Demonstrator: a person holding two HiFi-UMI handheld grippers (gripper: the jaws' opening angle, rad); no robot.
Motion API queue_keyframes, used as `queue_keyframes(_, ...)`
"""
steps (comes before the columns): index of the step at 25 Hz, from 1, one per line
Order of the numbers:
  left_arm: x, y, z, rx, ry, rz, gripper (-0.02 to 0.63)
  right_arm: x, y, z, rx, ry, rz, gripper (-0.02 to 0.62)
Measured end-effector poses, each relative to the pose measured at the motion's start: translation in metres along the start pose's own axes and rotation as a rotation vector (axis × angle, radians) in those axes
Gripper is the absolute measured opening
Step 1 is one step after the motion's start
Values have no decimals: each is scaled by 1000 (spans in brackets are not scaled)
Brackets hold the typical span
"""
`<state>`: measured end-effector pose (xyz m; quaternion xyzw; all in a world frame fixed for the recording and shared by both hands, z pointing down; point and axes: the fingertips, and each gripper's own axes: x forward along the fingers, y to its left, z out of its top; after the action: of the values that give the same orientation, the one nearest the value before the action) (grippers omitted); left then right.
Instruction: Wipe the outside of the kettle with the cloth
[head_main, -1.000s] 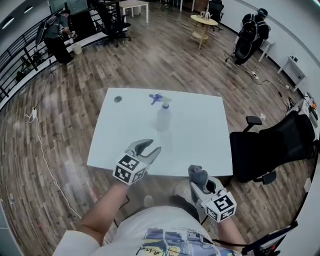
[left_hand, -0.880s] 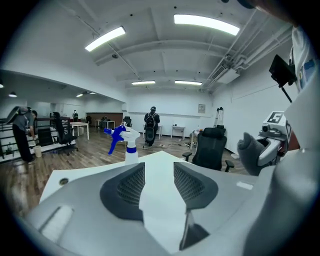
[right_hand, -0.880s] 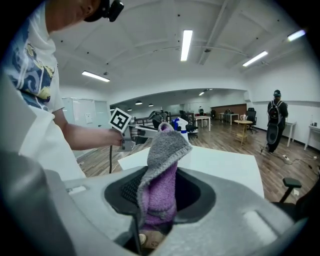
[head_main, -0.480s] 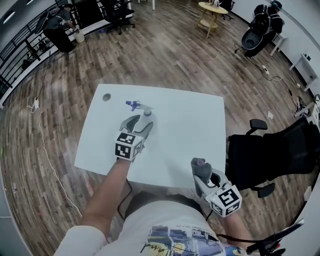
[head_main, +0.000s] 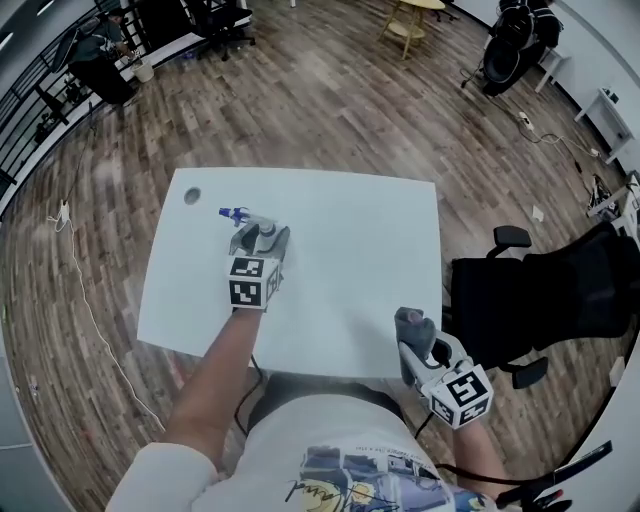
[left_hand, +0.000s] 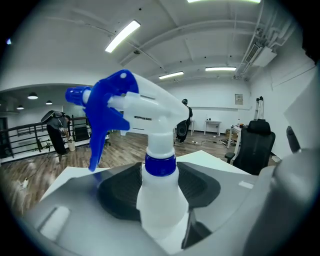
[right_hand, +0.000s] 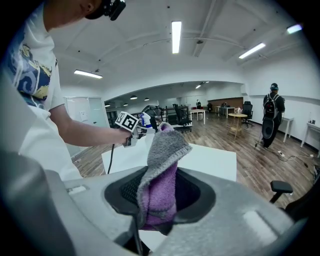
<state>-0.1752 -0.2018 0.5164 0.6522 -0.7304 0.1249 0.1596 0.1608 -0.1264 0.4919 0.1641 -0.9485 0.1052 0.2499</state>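
Out over the white bench (head_main: 360, 260) at the left: the left tool (head_main: 262, 235), pinching an upright bottle (head_main: 266, 231) between its pads. From the head view, only the bottle's white cap and blue nozzle (head_main: 232, 214), poking out toward the far left corner; the body hidden under the tool and its marker cube (head_main: 250, 282). In the left tool view, far more: translucent white body pressed between the two dark pads, blue collar above them, white spray head with a blue trigger hanging down at the left (nozzle also pointing left).

Low at the right, off the near edge of the bench and close to the torso: the right tool (head_main: 412, 335), pressed together on a cloth (right_hand: 162, 175). From above, just a grey tuft at the tips. In the right tool view, the cloth standing up out of the jaws, grey outside, purple inside, top folded over to the right. Beyond it in that same view, the left arm stretched across the bench, cube and bottle at its end, well apart from the cloth.

Also on the bench, a small dark round spot (head_main: 192, 196) near the far left corner, visible from the head view only. To the right of the bench, a black chair (head_main: 540, 300).
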Motion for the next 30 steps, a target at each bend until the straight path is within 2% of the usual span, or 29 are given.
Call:
queue_keyframes(5,-1,-5,2,11,6,-69,210,10,10,5,-2,-8,-7,132)
queue_keyframes(11,-38,-31,30,34,-33,-264,207,45,26,59,-59,-76,19,130)
queue_keyframes(16,-71,-49,48,86,-39,-396,207,81,54,144,-211,-175,104,130)
queue_keyframes(21,-95,-62,58,175,-28,-446,207,107,102,220,-422,-252,198,130)
queue_keyframes(23,-101,-64,57,213,-32,-458,206,112,114,243,-470,-296,213,131)
queue_keyframes(26,-110,-66,51,247,-42,-487,207,114,120,261,-490,-329,214,130)
queue_keyframes(30,-121,-66,50,301,-46,-528,207,129,133,249,-599,-231,248,130)
